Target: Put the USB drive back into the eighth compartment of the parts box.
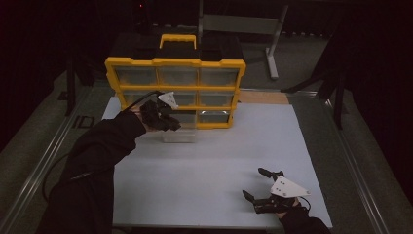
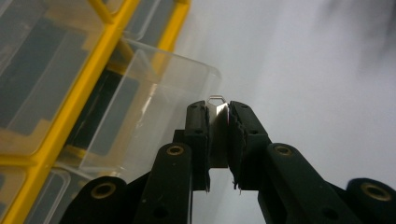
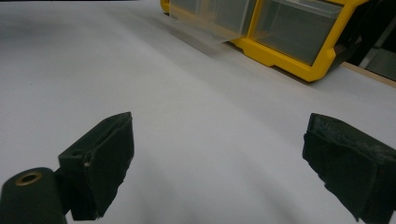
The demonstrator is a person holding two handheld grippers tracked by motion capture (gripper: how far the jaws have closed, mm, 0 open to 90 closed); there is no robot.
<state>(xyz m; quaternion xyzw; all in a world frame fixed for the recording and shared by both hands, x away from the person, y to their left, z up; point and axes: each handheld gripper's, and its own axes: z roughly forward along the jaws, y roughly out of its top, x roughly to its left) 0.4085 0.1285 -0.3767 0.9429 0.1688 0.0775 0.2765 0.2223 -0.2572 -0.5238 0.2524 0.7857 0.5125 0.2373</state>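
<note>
Between the closed jaws of the left gripper sits a small metal clip, only its bent silvery tip poking out past the pads; it is clamped tight, just beside the near corner of a clear plastic drawer that is pulled out of the yellow organizer and rests partly on the white table. From the high view that gripper hovers right over the drawer, with the cabinet's bottom row immediately behind it. The hold looks thin: so little of the clip is showing, and the piece is so narrow against the wide pads, that a twist of the wrist could let it swivel or slide out sideways, and it would likely land on the white sheet rather than inside the bin. Letting go while still off the drawer's edge would cause the same miss. A second risk is the jaws knocking the light drawer wall on the way in, which could push it askew or back into its slot. Well apart, near the front edge of the table, the right gripper lies idle with its jaws spread wide and nothing between them, too far off to steady the drawer if it shifts
</note>
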